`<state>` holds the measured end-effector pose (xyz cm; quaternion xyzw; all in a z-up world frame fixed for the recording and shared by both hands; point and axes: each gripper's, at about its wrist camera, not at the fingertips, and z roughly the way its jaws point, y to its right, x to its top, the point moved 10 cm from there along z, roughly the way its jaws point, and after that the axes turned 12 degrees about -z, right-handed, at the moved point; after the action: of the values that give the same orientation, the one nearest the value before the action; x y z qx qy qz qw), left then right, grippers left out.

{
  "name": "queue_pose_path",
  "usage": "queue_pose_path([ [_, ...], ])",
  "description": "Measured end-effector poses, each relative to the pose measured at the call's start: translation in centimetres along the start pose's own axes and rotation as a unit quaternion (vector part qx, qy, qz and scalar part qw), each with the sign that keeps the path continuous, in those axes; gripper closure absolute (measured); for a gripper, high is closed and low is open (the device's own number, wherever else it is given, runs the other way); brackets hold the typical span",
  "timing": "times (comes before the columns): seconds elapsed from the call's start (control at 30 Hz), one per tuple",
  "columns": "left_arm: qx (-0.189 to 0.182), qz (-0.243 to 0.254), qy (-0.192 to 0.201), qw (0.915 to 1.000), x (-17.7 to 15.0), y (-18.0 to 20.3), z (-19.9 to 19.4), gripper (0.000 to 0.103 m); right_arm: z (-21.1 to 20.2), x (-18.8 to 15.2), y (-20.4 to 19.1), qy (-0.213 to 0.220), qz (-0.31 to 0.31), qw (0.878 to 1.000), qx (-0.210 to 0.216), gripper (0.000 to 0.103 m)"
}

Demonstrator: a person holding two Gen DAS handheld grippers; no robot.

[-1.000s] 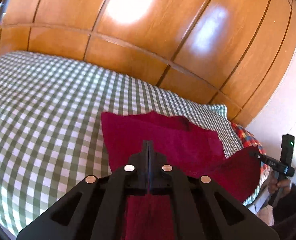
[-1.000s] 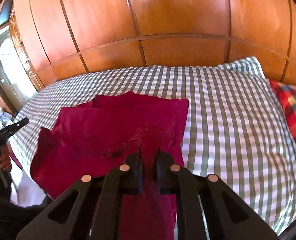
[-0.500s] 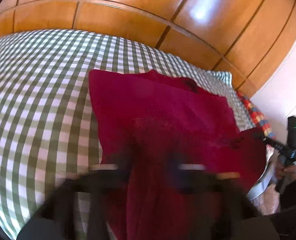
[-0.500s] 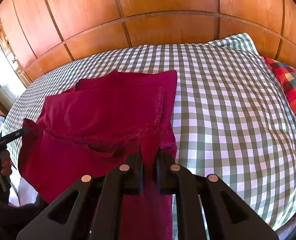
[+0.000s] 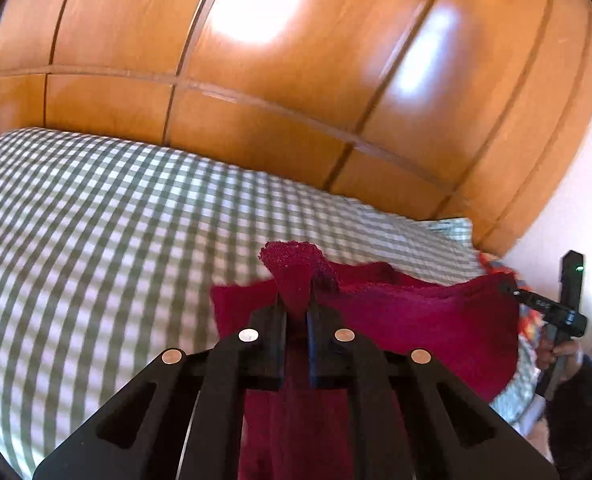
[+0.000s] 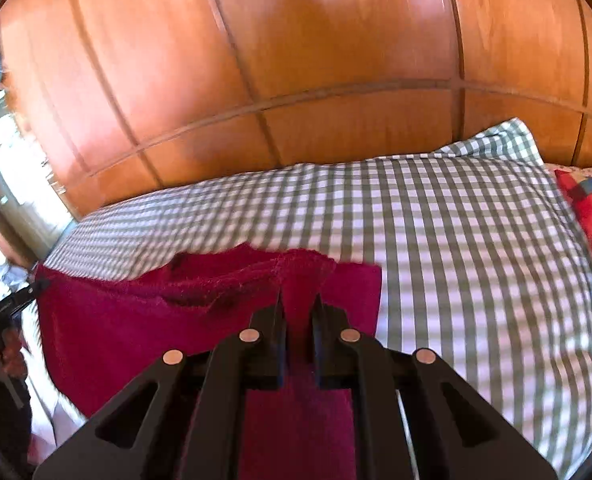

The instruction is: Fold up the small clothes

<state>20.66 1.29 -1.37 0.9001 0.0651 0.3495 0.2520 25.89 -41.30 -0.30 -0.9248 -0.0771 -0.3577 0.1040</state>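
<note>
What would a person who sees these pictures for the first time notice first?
First comes the dark red garment, lifted over the near edge of the green checked bed cover and stretched between the two grippers. The left gripper and the right gripper each pinch a bunch of its cloth. Behind the bed rises a glossy wooden panel wall, and a red patchwork pillow lies at the right end.

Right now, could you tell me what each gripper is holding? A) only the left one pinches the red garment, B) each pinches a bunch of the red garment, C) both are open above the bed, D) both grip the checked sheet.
B: the left gripper has a bunch of the red garment between its fingers, and the right gripper likewise pinches it above the checked sheet.
</note>
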Motion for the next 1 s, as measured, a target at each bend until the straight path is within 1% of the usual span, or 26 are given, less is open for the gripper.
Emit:
queue_pose_path([
  [0.07, 0.027, -0.007, -0.019, 0.9994, 1.5, -0.9, 3.8, 0.097, 3.6, 0.5, 1.5, -0.026, 0.018, 0.999, -0.015, 0.095],
  [0.13, 0.051, 0.000, -0.030, 0.9982, 2.4, -1.5, 6.3, 0.097, 6.4, 0.4, 2.7, -0.049, 0.032, 0.998, -0.024, 0.095],
  [0.17, 0.065, 0.005, -0.038, 0.9971, 2.7, -1.7, 8.1, 0.097, 7.6, 0.2, 3.1, -0.060, 0.034, 0.997, -0.029, 0.095],
  [0.23, 0.082, 0.005, -0.050, 0.9954, 2.7, -2.4, 10.2, 0.096, 9.3, -0.6, 3.3, -0.079, 0.032, 0.996, -0.026, 0.094],
  [0.27, 0.088, 0.001, -0.069, 0.9937, 2.3, -2.9, 11.5, 0.096, 9.9, -0.8, 3.3, -0.085, 0.029, 0.996, -0.027, 0.089],
  [0.3, 0.096, -0.006, -0.082, 0.9919, 2.0, -3.5, 12.1, 0.087, 10.3, -1.2, 3.5, -0.087, 0.029, 0.995, -0.032, 0.080],
  [0.33, 0.104, -0.022, -0.091, 0.9901, 1.7, -4.4, 12.5, 0.074, 10.2, -1.3, 3.5, -0.083, 0.033, 0.996, -0.027, 0.072],
  [0.37, 0.100, -0.037, -0.087, 0.9905, 1.6, -4.9, 12.1, 0.069, 9.8, -1.3, 3.5, -0.075, 0.040, 0.996, -0.018, 0.059],
  [0.4, 0.090, -0.047, -0.079, 0.9917, 1.5, -5.2, 11.5, 0.065, 9.0, -1.5, 3.5, -0.064, 0.044, 0.997, -0.011, 0.054],
  [0.43, 0.080, -0.051, -0.073, 0.9928, 1.3, -5.5, 10.6, 0.065, 8.1, -1.8, 3.4, -0.056, 0.043, 0.997, -0.010, 0.050],
  [0.47, 0.072, -0.051, -0.072, 0.9935, 0.8, -6.0, 9.2, 0.065, 7.2, -2.2, 3.5, -0.051, 0.042, 0.998, -0.010, 0.040],
  [0.5, 0.065, -0.050, -0.071, 0.9941, 0.2, -6.4, 8.0, 0.065, 6.0, -2.8, 3.5, -0.044, 0.042, 0.998, -0.007, 0.036],
  [0.57, 0.050, -0.054, -0.071, 0.9947, -1.0, -7.1, 5.9, 0.065, 3.6, -4.6, 3.5, -0.040, 0.044, 0.998, 0.005, 0.034],
  [0.63, 0.027, -0.051, -0.082, 0.9949, -3.6, -7.9, 2.7, 0.065, 1.7, -6.2, 2.9, -0.041, 0.052, 0.998, 0.021, 0.031],
  [0.67, 0.018, -0.050, -0.084, 0.9950, -4.4, -7.9, 1.8, 0.065, 0.8, -7.2, 2.8, -0.044, 0.057, 0.997, 0.029, 0.031],
  [0.7, 0.004, -0.050, -0.088, 0.9948, -5.8, -7.9, 0.4, 0.054, -0.2, -8.7, 2.5, -0.049, 0.059, 0.996, 0.035, 0.031],
  [0.73, -0.003, -0.050, -0.089, 0.9948, -6.8, -8.2, -0.4, 0.046, -1.2, -10.3, 2.2, -0.055, 0.056, 0.996, 0.037, 0.031],
  [0.8, -0.023, -0.047, -0.092, 0.9944, -9.0, -7.9, -1.8, 0.045, -2.4, -12.6, 1.6, -0.064, 0.060, 0.995, 0.046, 0.031],
  [0.87, -0.037, -0.042, -0.107, 0.9927, -11.6, -7.2, -2.4, 0.045, -3.2, -14.6, 1.1, -0.073, 0.066, 0.994, 0.051, 0.032],
  [0.93, -0.047, -0.036, -0.112, 0.9920, -13.2, -6.6, -2.5, 0.045, -3.4, -16.4, 0.7, -0.083, 0.067, 0.993, 0.049, 0.037],
  [0.97, -0.049, -0.031, -0.113, 0.9919, -13.9, -6.2, -2.2, 0.045, -3.3, -17.0, 0.5, -0.087, 0.069, 0.993, 0.050, 0.046],
  [1.0, -0.052, -0.028, -0.114, 0.9918, -14.1, -5.9, -2.0, 0.047, -3.2, -17.5, 0.2, -0.091, 0.071, 0.992, 0.055, 0.054],
])
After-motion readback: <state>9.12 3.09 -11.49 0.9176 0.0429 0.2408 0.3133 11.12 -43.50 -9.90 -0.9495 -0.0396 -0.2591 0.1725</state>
